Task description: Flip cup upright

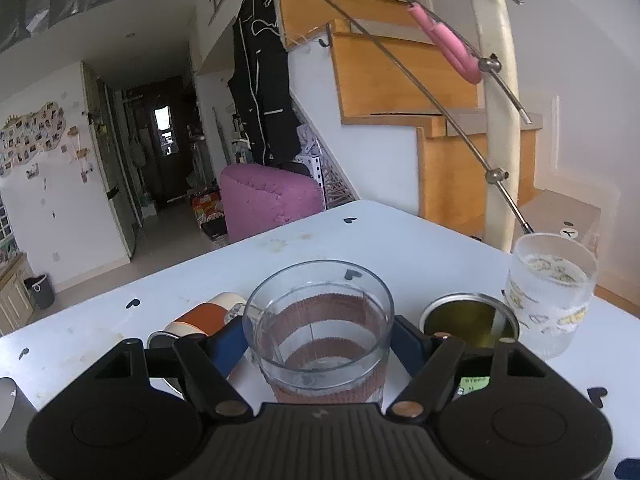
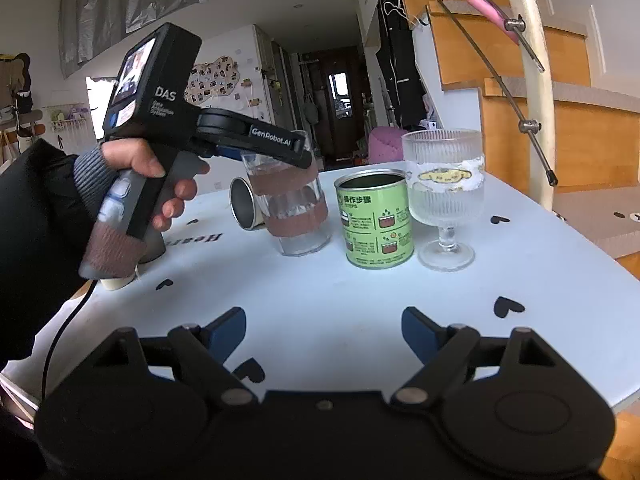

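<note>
Two grippers are in play, and only one is busy. Nearest the right camera, the right gripper [image 2: 324, 332] hangs low over bare surface [image 2: 320, 292] with its blue fingers spread wide and nothing between them, well apart from the row of vessels.

Farther in, the left gripper [image 1: 320, 336] has its blue fingers [image 1: 230, 344] on either side of a clear cup [image 1: 320, 328] with brown knit bands. From the right wrist view the same cup [image 2: 298, 208] stands with its base on the surface and its mouth up, its long axis close to vertical, perhaps leaning slightly; the left gripper [image 2: 280, 152] reaches it near the rim from the left. The fingers look pressed to the glass, so I judge it as held, though the contact itself is partly hidden. The cup appears already upright, so the coming move likely turns on letting go cleanly without tipping it.

Just behind the cup on its left lies a small metal mug [image 2: 244, 204] on its side, open mouth facing the camera; in the left view its orange-and-cream body [image 1: 204, 316] shows beside the left finger. It is nearer the left gripper than the right. To the cup's right stands a green can [image 2: 378, 220], open-topped, then a ribbed stemmed glass [image 2: 444, 196].
</note>
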